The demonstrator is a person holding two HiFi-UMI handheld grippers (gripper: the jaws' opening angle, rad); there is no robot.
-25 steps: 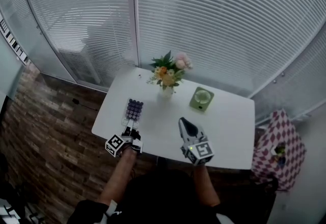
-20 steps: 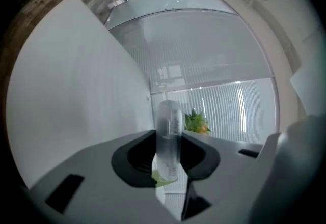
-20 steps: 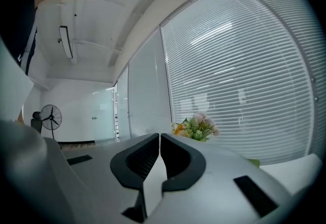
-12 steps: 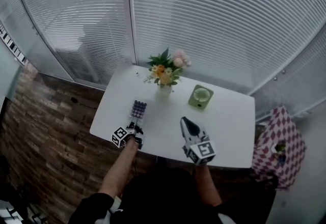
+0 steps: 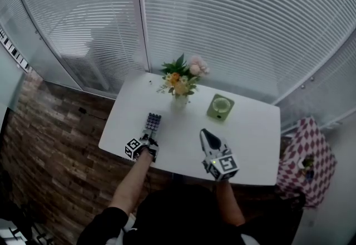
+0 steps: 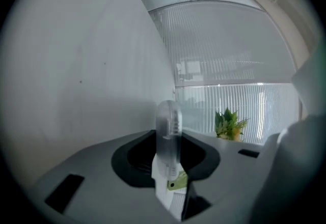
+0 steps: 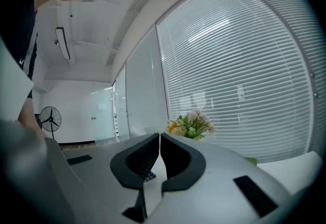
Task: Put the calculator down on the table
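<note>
- We hold the calculator [image 5: 152, 123] in our left claw [image 5: 148, 138], the jaws partly closed and pressed on its near end.
- In the left claw's own view, the calculator [image 6: 168, 121] shows edge-on, a slim pale strip squeezed between the dark pads.
- From the head view, the calculator sits keys up, low over the white bench [image 5: 245, 132]. It is near the left edge and closer to the near-left corner than to the far one. We cannot tell whether it rests on the top.
- Our right claw [image 5: 206, 134] is closed and holds nothing. In its own view the right claw [image 7: 159, 141] has its jaws meeting at the tips.
- The right claw hangs just inside the near edge, about midway along it, well apart from the calculator.
- Flowers [image 5: 181, 78] in a white vase stand by the middle of the far edge. They also show beyond both claws in the left [image 6: 229, 125] and right [image 7: 189, 125] gripper views.
- A green square dish [image 5: 220, 107] lies just beside the vase, towards the far-right corner.
- White blinds [image 5: 222, 15] run behind the far edge.
- A pink checked cloth [image 5: 303, 155] sits off the right edge.
- Brickwork [image 5: 50, 138] lies off the left edge.
</note>
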